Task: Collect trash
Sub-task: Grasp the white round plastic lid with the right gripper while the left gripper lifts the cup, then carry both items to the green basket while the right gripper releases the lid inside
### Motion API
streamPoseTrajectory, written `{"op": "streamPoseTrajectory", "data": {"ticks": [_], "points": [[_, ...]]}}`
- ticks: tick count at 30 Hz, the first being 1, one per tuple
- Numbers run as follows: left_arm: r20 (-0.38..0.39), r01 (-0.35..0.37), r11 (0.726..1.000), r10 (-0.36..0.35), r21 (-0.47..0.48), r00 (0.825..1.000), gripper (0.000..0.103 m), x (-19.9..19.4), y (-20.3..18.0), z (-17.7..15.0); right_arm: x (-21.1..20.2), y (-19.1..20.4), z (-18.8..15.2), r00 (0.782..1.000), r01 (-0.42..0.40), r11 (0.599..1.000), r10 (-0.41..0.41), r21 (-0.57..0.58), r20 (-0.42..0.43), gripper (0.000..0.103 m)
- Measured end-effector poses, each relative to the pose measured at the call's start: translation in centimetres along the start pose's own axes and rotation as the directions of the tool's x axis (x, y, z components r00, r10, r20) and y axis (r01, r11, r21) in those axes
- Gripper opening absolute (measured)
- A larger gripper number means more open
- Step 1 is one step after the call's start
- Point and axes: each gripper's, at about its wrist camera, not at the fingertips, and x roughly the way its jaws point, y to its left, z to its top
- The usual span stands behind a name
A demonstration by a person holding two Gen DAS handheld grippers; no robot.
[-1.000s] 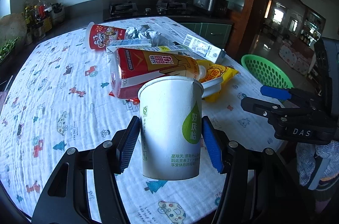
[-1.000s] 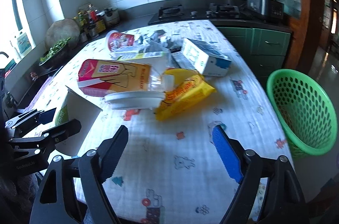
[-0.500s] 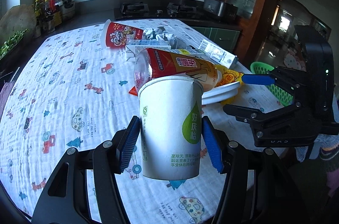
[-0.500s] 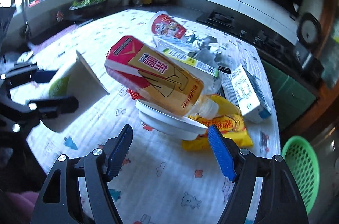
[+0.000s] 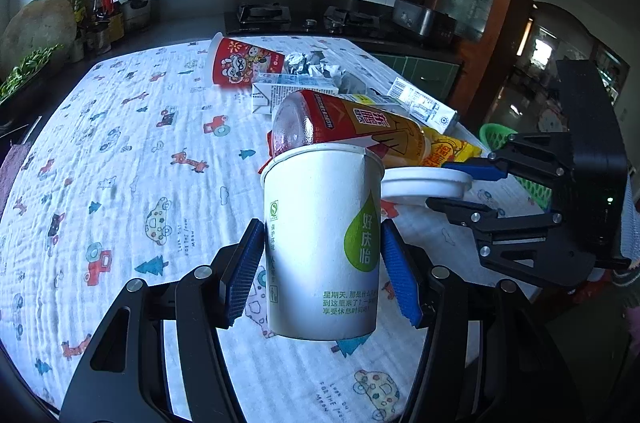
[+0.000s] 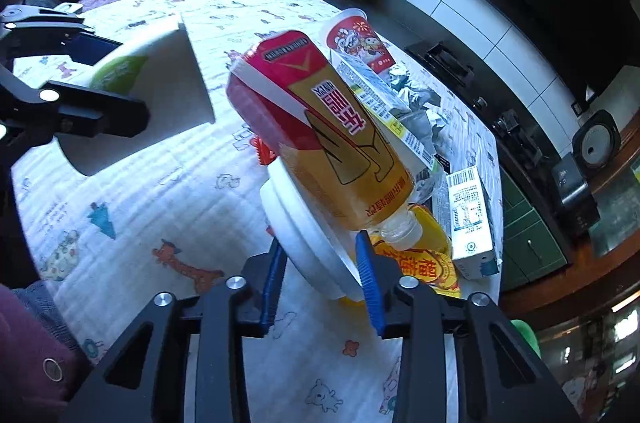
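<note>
My left gripper (image 5: 322,269) is shut on a white paper cup (image 5: 322,247) with green print, held upright above the table. The cup also shows in the right wrist view (image 6: 152,95). My right gripper (image 6: 320,275) has its blue pads on either side of the rim of a white plastic lid (image 6: 308,243), which lies under a red and orange drink bottle (image 6: 328,139). In the left wrist view the right gripper (image 5: 464,189) straddles the lid's (image 5: 420,183) right edge, beside the bottle (image 5: 352,127).
The trash pile holds a yellow snack bag (image 6: 420,267), a white carton (image 6: 468,219), a red cup (image 5: 244,63), crumpled foil (image 5: 312,65) and another carton (image 5: 292,93). A green basket (image 5: 520,163) stands beyond the table's (image 5: 120,143) right edge.
My right gripper moved in onto the lid and narrowed around its rim. My left gripper kept hold of the cup and swung a little, bringing the right gripper closer in its view.
</note>
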Motion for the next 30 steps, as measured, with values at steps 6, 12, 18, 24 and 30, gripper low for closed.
{"op": "streamPoseTrajectory", "data": {"ticks": [6,12,18,24,30], "points": [[0.015,0.012,1.0,-0.012,0.006,1.0,0.058,-0.8,-0.3,0.0,-2.3,0.1,-0.6,0.994,-0.111,0.988,0.109,0.103,0.029,0.018],[0.03,0.05,0.998,-0.051,0.031,0.998,0.058,-1.5,-1.4,0.2,-5.1,0.2,-1.8,0.985,-0.167,0.956,0.151,0.24,0.081,0.012],[0.034,0.1,0.992,-0.103,0.074,0.994,0.058,-1.4,-3.6,1.0,-7.3,-0.5,-3.5,0.983,-0.17,0.921,0.132,0.351,0.129,0.012],[0.004,0.152,0.98,-0.154,0.13,0.988,0.058,0.0,-6.9,2.1,-9.7,-4.9,-6.6,0.99,-0.085,0.874,0.02,0.478,0.141,0.012],[-0.041,0.221,0.962,-0.217,0.158,0.975,0.058,2.7,-11.1,3.8,-10.0,-13.0,-12.1,0.995,0.033,0.779,-0.087,0.626,0.056,0.012]]}}
